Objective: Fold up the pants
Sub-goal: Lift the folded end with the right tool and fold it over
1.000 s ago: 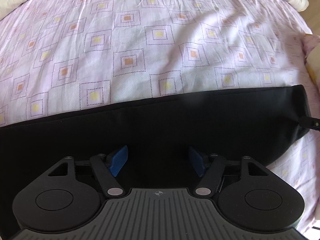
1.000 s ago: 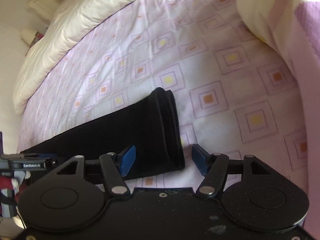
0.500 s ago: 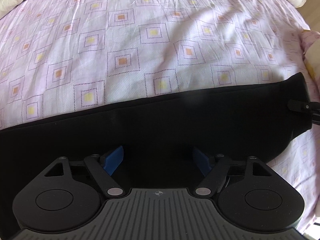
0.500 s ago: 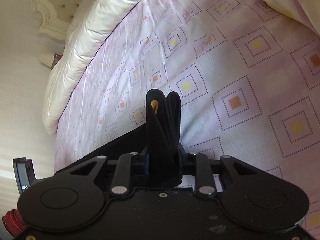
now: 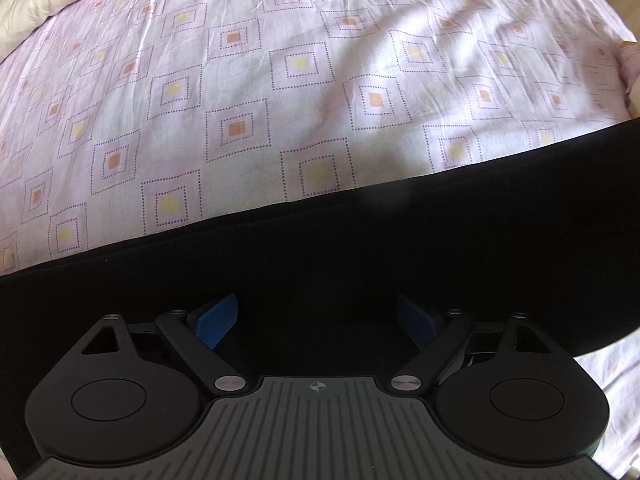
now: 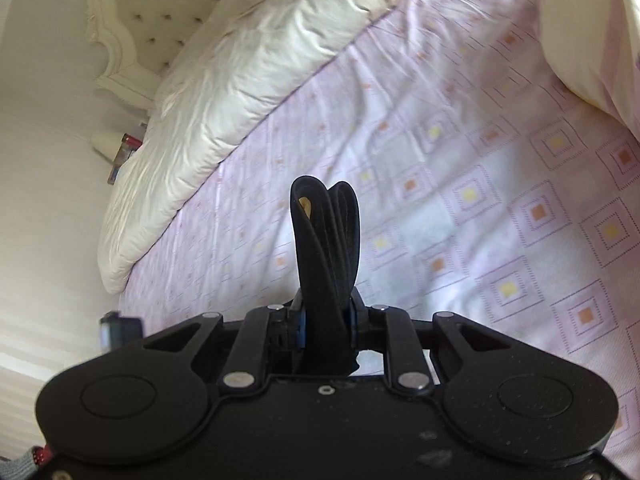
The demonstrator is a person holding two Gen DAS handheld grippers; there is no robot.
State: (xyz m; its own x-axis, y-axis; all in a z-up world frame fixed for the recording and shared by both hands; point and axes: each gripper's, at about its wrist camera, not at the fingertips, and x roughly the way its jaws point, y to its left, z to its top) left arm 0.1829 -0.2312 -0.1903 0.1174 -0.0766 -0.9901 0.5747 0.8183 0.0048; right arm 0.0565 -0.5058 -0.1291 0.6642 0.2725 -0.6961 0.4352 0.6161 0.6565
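My right gripper (image 6: 325, 322) is closing on the bunched hem of the black pants (image 6: 326, 248), raised off the bed sheet (image 6: 460, 184); I judge the fold only begun. My left gripper (image 5: 316, 316) hangs over the flat leg with jaws opening, gripping nothing. Only the right view shows the white duvet (image 6: 224, 92) and headboard (image 6: 160, 12) beyond.

Your left claw (image 5: 316, 320) hangs over the pants (image 5: 360, 256), which lie across the bed (image 5: 280, 100) beneath it, bare sheet ahead. Your right claw (image 6: 326, 326) has the pants' hem (image 6: 326, 232) between its pads, standing up ahead of it; the duvet (image 6: 224, 92) lies beyond, to its left.
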